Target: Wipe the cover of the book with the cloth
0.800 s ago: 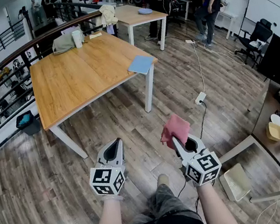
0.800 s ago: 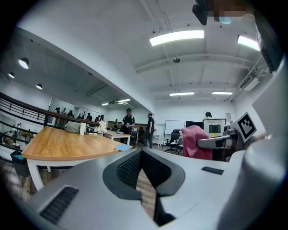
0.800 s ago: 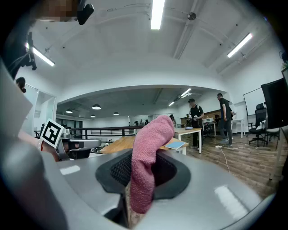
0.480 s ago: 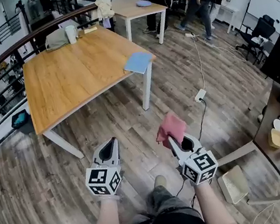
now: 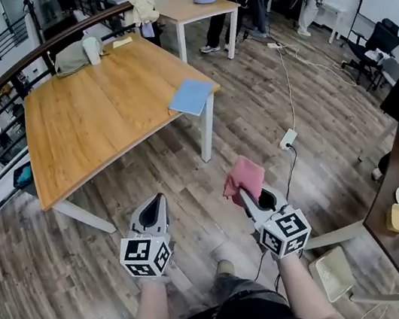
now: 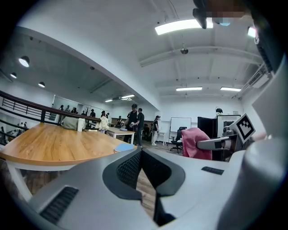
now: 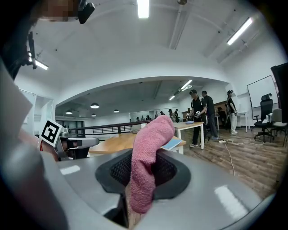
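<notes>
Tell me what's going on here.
A person holds a gripper in each hand and stands short of the wooden table. The right gripper is shut on a pink cloth; the left gripper is shut and empty. The blue book lies at the table's near corner, untouched, so wiping has not yet begun.

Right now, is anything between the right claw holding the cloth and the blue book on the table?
Nothing visible. Only open wooden floor lies between the right claw, shut on the pink cloth, and the corner of the table where the blue book lies.
</notes>
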A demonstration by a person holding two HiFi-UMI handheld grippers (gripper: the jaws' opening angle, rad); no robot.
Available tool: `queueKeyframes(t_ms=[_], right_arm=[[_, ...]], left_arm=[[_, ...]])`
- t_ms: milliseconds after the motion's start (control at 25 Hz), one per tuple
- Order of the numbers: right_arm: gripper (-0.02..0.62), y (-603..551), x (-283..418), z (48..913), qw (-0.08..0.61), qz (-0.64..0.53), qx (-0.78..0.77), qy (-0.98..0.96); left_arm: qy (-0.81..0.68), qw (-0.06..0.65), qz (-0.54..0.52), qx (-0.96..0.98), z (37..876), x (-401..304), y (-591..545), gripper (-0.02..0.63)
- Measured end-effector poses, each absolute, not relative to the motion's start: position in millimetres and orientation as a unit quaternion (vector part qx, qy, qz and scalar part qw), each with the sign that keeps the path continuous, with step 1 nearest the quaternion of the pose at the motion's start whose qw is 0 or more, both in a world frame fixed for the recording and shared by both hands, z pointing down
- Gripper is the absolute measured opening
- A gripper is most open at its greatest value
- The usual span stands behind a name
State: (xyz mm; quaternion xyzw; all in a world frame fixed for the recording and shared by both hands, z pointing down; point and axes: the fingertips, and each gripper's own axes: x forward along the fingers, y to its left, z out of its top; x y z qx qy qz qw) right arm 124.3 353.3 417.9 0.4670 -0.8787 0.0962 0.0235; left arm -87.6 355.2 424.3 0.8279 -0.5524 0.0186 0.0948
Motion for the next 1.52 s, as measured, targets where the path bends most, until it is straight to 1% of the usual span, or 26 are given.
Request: queueKeyframes(t_ms=[360,600,880,1160,1520], right_arm=[[0.097,298,147,412,0.015,0.088,0.445,-0.891],[0.097,273,150,422,0.018,0.102,0.444,-0.89],[0.097,221,139,439,0.021,0.119,0.444,-0.888],[0.097,135,119,438,0.018,0.13,0.454,-0.881],[0.097,47,83,456,0.022,0.153,0.461,-0.874]], left_arm=[[-0.564,0.082,0.001,0.822,421,-58,294,-0.003],[-0.559,0.092,-0.001,0.824,431,-52,270,-0.003],[-0.549,0.105,0.003,0.829,452,-56,207,-0.003],[-0.52,0.1,0.016,0.848,452,-62,115,-0.003],[-0.486,0.083,0.041,0.869,458,-72,32,-0.003]])
